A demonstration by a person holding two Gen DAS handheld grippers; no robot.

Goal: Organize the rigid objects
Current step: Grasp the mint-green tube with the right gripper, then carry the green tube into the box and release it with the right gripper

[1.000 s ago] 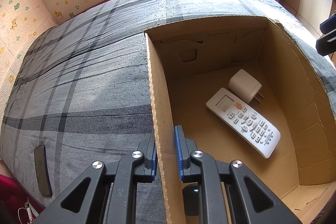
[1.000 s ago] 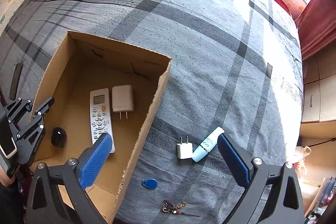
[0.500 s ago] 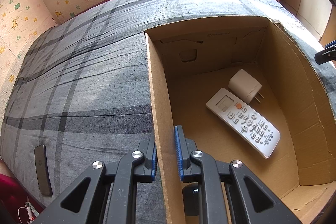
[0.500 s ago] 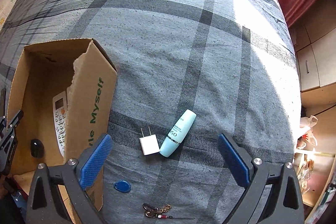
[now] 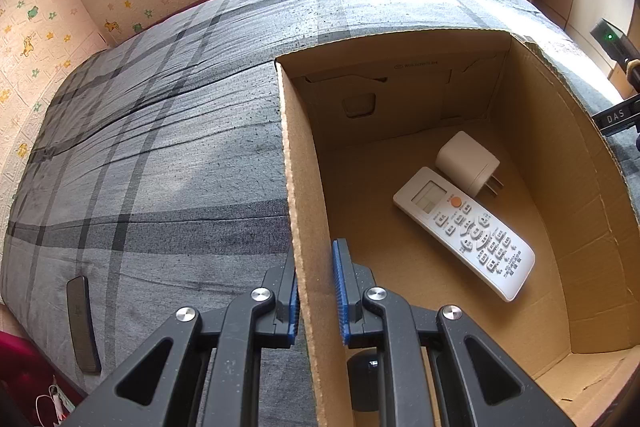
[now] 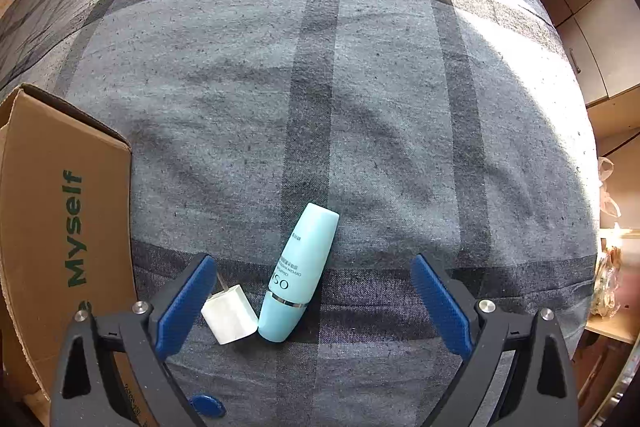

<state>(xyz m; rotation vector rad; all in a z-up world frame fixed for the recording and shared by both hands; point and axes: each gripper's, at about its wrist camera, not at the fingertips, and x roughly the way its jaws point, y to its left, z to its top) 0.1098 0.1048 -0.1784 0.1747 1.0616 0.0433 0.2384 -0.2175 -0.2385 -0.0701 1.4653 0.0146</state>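
1. My left tool [image 5: 316, 291] pinches the near wall of the brown cardboard box [image 5: 298, 195].
2. My right tool [image 6: 312, 301], spread wide, hangs over the pale-blue plastic tube [image 6: 298, 277] and small white plug adapter [image 6: 230, 314], touching, on the grey plaid bed [image 6: 360, 87].

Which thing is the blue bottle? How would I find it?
Look at the grey checked bedspread beside the cardboard box. Between the right gripper and its open jaws lie two small things. The bottle is the long, rounded, pale-blue one, touching a stubby white plug.
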